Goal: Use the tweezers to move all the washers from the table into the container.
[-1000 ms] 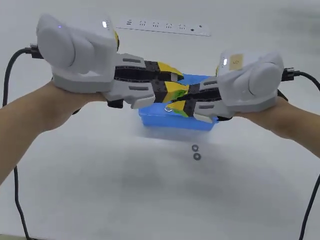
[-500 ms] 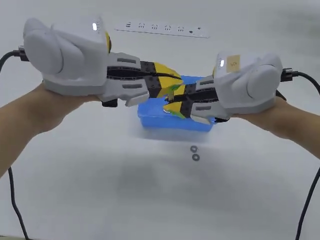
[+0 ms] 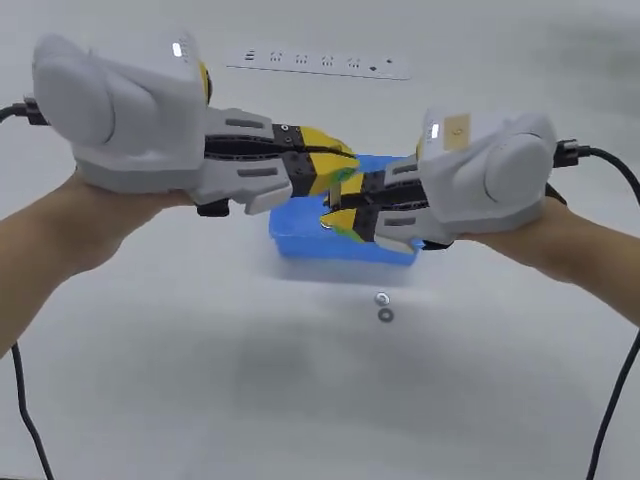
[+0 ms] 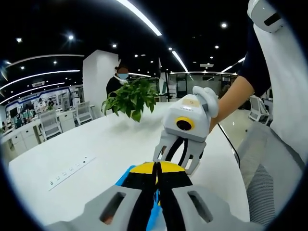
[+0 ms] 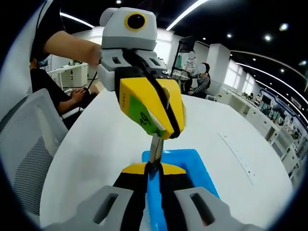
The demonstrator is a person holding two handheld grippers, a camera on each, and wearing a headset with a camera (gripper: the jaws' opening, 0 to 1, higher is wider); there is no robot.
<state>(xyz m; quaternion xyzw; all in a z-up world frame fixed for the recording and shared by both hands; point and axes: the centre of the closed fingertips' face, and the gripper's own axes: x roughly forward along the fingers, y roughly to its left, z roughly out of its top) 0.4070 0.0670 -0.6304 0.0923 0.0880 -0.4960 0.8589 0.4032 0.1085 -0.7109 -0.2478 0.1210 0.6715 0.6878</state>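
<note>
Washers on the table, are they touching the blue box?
Apart. The head view shows both washers lying on the white table in front of the blue container, with a strip of bare table between them.

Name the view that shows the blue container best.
Head view: the blue container shows most of its front wall. Right gripper view shows part of its inside; left gripper view, blue slivers.

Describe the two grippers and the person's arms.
The left gripper and right gripper share rounded white housings, black midsections, yellow jaw tips and a black cable each. The right carries a yellowish sticker; the left's tip has a green label. Forearms are bare, with a dark short sleeve.
</note>
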